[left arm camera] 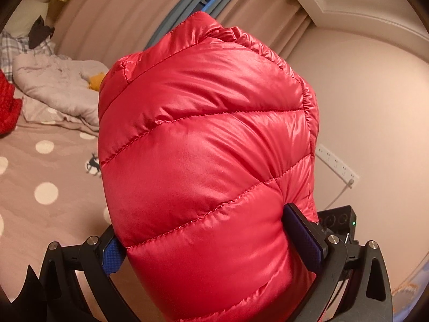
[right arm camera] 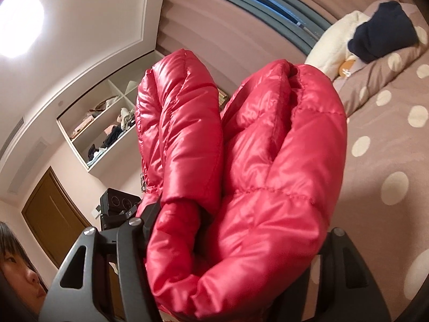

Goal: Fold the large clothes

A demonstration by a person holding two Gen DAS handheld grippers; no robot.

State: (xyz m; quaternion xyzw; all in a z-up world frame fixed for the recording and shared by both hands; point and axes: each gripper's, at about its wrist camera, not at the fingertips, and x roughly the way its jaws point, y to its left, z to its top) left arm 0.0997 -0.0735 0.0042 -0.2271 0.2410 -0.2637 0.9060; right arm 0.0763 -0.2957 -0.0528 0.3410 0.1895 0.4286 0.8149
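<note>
A shiny red quilted down jacket (left arm camera: 203,161) fills the left wrist view, bunched thick. My left gripper (left arm camera: 214,244) is shut on the jacket, its blue pads (left arm camera: 304,233) pressing both sides of the bundle, held up above the bed. In the right wrist view the same red jacket (right arm camera: 254,177) stands up in two puffy folds. My right gripper (right arm camera: 236,263) is shut on the jacket, with its fingers mostly hidden by the fabric.
A bed with a brown polka-dot sheet (left arm camera: 45,193) (right arm camera: 388,161) lies below. A grey duvet (left arm camera: 59,91), pillows (right arm camera: 337,45) and a dark garment (right arm camera: 383,32) lie at its head. More red fabric (left arm camera: 8,107) lies at left. Curtains, a wall shelf (right arm camera: 104,128) and the person's face (right arm camera: 18,273) show.
</note>
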